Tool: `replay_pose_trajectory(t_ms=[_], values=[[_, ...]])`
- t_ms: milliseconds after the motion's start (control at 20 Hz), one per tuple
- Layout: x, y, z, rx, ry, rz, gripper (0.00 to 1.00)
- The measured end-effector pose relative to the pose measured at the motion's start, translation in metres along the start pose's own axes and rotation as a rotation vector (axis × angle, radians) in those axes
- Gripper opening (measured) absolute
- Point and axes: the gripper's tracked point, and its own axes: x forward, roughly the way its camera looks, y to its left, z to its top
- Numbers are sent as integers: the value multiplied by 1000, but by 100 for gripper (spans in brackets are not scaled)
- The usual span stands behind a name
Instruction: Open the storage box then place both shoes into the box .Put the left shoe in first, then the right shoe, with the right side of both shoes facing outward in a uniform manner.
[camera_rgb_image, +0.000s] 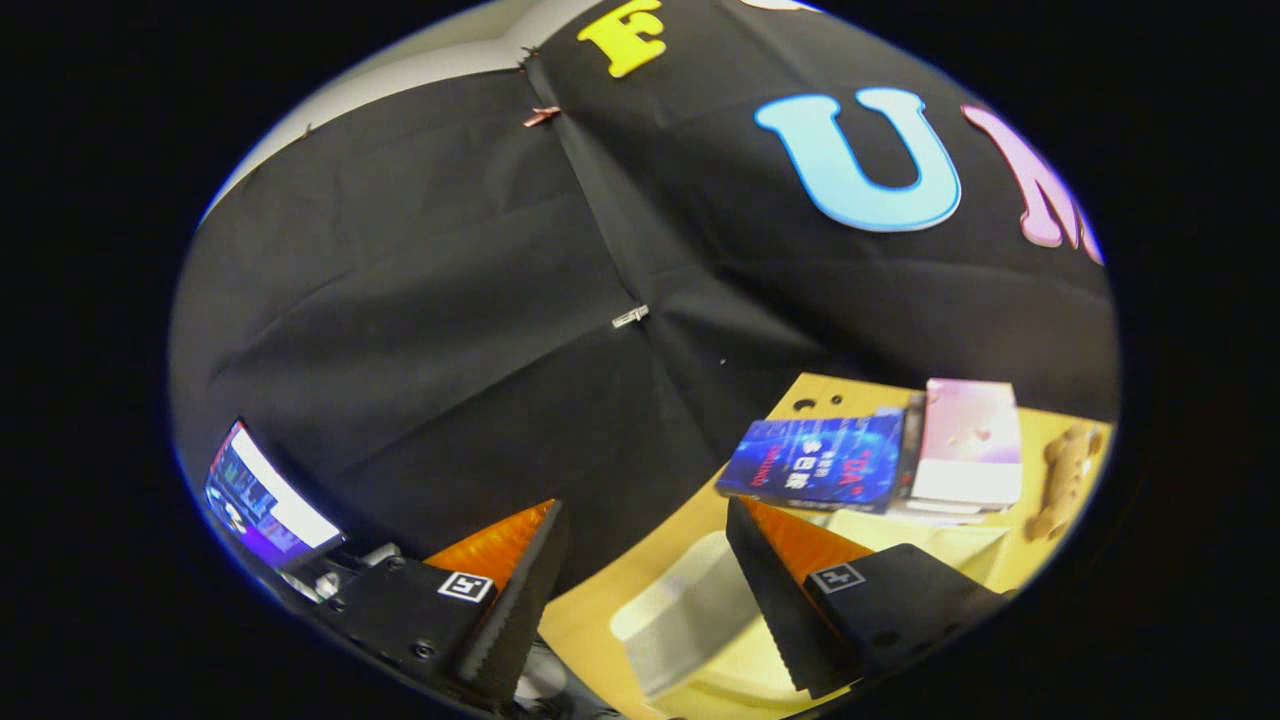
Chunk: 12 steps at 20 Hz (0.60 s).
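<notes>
So my tongs (640, 590) are wide apart and hold nothing, tipped up high to get ready, with the pale storage box (690, 615) low between them at 6 o'clock on the worktop (640, 575).

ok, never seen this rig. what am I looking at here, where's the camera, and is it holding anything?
It's a hand-held two-finger gripper; a person carries it, no robot arm. The fisheye camera rides on the gripper and looks forward along its fingers. The view is tilted. The fingers stand apart and hold nothing. Between and just beyond them, on a yellow table, lies a pale translucent object, possibly the storage box; I can't be sure. Farther on are a blue book, a pink book and a small tan toy. A lit screen sits off to one side.
</notes>
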Motion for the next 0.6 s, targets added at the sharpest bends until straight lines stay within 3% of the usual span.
replay_pose_trajectory(t_ms=[350,600], values=[[-137,-114,-27,-176,25,-193,98],[-218,-189,-82,-173,111,-350,98]])
